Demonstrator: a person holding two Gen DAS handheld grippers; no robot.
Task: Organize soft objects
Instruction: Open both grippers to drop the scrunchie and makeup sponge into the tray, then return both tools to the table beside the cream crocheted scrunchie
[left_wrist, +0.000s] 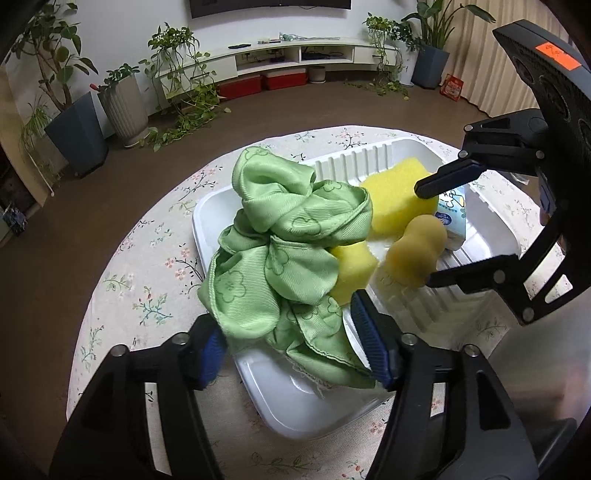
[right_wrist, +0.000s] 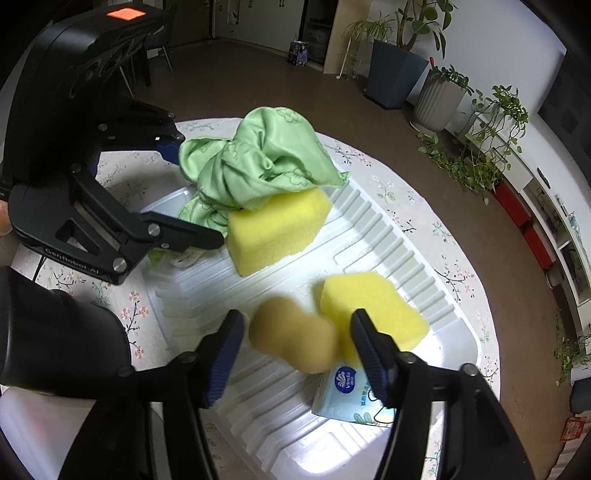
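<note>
A white ribbed tray (left_wrist: 288, 402) on the round table holds a crumpled green cloth (left_wrist: 280, 236), two yellow sponges (left_wrist: 399, 199) (left_wrist: 351, 273), a tan peanut-shaped sponge (left_wrist: 417, 251) and a tissue pack (left_wrist: 452, 214). My left gripper (left_wrist: 291, 345) stands open around the cloth's near end; the cloth lies loose between the pads and spills over the tray rim. In the right wrist view, my right gripper (right_wrist: 297, 354) is open astride the blurred tan sponge (right_wrist: 295, 336), with a gap beside the left pad. The tissue pack (right_wrist: 351, 398) lies under its right finger.
The table wears a floral cloth (left_wrist: 147, 277) and drops off to brown floor all round. Potted plants (left_wrist: 74, 122) and a low white TV bench (left_wrist: 295, 55) line the far wall. The two grippers face each other across the tray (right_wrist: 388, 236).
</note>
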